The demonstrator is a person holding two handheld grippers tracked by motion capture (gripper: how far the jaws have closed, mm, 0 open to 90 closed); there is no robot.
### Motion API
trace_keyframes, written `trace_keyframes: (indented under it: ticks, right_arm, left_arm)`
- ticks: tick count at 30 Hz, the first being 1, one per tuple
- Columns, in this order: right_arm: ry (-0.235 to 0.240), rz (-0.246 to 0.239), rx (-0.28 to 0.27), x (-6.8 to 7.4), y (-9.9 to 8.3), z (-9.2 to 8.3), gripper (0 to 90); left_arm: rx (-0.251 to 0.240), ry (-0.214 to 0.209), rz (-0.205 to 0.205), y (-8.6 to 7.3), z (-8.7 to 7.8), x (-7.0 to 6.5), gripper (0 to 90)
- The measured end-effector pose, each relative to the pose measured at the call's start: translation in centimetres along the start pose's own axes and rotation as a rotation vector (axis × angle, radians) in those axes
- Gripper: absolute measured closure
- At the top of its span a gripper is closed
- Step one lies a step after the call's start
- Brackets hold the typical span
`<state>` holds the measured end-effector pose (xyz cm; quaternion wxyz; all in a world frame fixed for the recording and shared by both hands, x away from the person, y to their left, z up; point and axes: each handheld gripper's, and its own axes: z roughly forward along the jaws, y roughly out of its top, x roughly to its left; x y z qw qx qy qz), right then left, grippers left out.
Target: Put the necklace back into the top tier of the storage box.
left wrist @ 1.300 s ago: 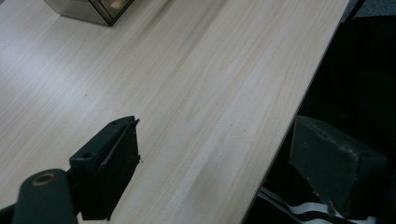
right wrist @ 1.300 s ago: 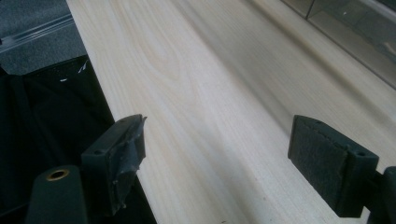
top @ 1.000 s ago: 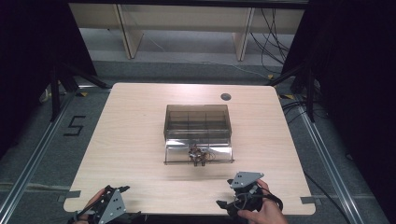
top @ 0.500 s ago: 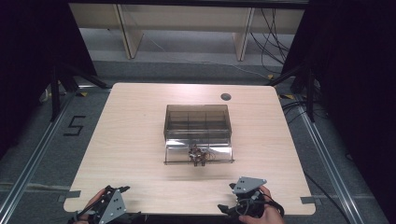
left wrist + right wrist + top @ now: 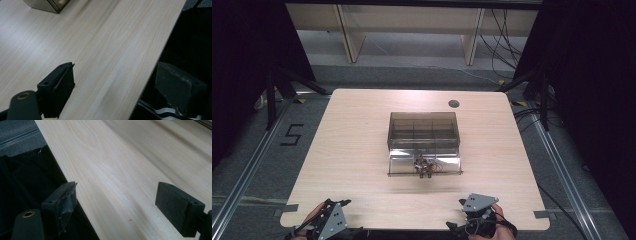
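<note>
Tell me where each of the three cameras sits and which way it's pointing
High view: above the near side, looking forward and down on the table, clear box, left gripper and right gripper.
Left gripper view: rides the left gripper, its open jaws straddling the table's near edge.
Right gripper view: rides the right gripper, its jaws straddling that edge.
Shared: the box corner shows in the left gripper view.
</note>
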<state>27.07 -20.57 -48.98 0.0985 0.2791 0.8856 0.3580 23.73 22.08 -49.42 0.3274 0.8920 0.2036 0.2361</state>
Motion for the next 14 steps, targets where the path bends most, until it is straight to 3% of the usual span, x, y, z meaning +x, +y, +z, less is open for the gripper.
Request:
trace_keyframes:
  ticks: [5,6,14]
  right_arm:
    - [0.008,0.007,0.019,0.13,-0.16,0.16,18.5]
    - [0.013,-0.016,0.009,0.04,-0.17,0.3,18.4]
    - [0.008,0.001,0.009,0.01,-0.2,0.24,18.4]
  left_arm:
    - [-0.001,0.0,0.0,0.0,-0.02,0.03,15.1]
    - [-0.001,0.0,0.0,0.0,-0.01,0.02,15.1]
    - [0.001,-0.001,0.001,0.0,0.0,0.03,15.1]
